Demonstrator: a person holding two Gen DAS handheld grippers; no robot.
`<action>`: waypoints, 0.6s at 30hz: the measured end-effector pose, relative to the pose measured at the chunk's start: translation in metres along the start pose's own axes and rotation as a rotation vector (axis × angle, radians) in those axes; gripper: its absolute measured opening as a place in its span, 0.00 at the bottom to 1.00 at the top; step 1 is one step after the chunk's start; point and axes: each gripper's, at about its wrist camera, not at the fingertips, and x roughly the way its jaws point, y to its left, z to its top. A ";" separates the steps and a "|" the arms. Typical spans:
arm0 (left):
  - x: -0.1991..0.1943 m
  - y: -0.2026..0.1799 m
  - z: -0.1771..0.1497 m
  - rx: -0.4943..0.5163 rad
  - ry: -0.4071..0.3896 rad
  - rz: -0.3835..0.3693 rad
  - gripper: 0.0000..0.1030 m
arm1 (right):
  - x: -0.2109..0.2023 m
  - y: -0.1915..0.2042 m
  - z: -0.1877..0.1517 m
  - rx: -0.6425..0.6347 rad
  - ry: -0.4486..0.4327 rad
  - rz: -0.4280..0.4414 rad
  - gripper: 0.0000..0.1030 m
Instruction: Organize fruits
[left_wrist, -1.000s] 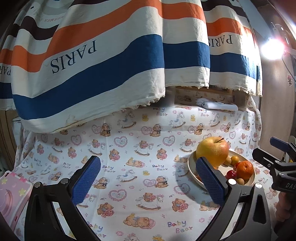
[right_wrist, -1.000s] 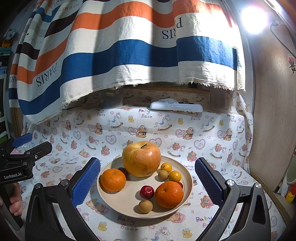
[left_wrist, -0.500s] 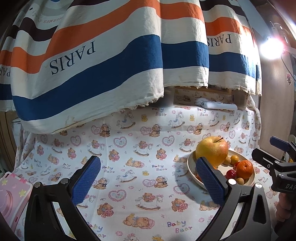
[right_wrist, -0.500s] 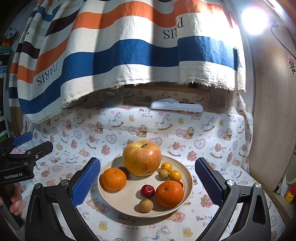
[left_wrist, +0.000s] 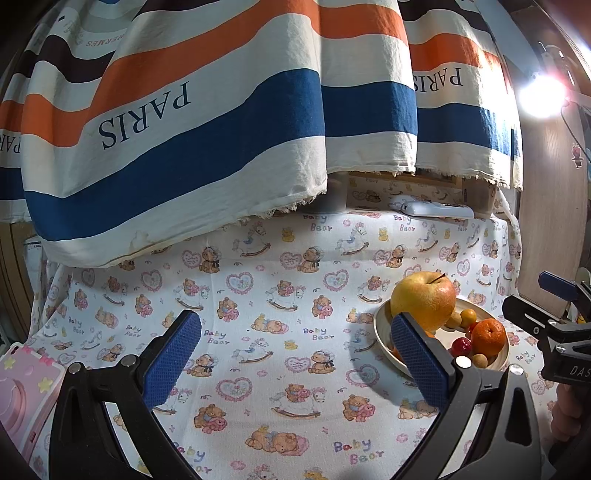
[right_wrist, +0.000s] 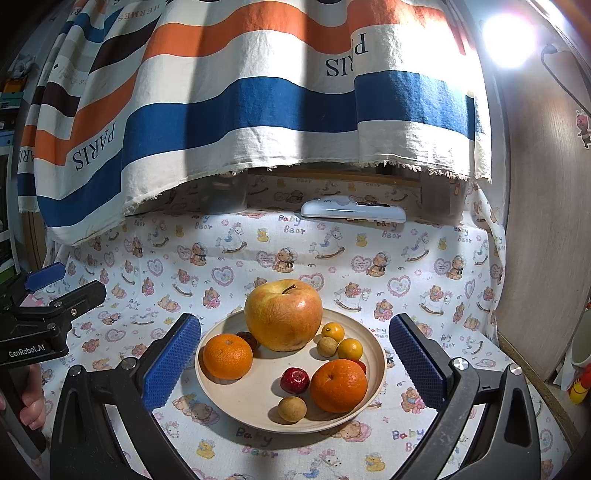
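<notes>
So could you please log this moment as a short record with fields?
surface: teddy-bear print cloth
plate: beige, holds all the fruit
large fruit: apple, at the plate's back
oranges: two
small fruit: red one, several yellow and tan
left hand-held gripper: open, empty
right hand-held gripper: open, empty, plate ahead

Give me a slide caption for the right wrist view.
Open right gripper poised over a plate of fruit led by a big apple.

Black left claw (left_wrist: 295, 363), blue dimpled pads (left_wrist: 171, 358), silver screws, white "GenRobot.AI" lettering.
</notes>
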 end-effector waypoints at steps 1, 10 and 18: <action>-0.001 0.000 0.000 0.000 0.000 0.000 0.99 | 0.000 0.000 0.000 0.000 0.000 0.001 1.00; 0.000 0.001 0.000 -0.002 -0.001 0.004 0.99 | 0.000 0.000 0.000 0.000 0.000 0.001 0.99; 0.000 0.001 0.000 -0.002 -0.001 0.003 0.99 | 0.000 -0.001 0.000 -0.001 0.000 0.001 0.99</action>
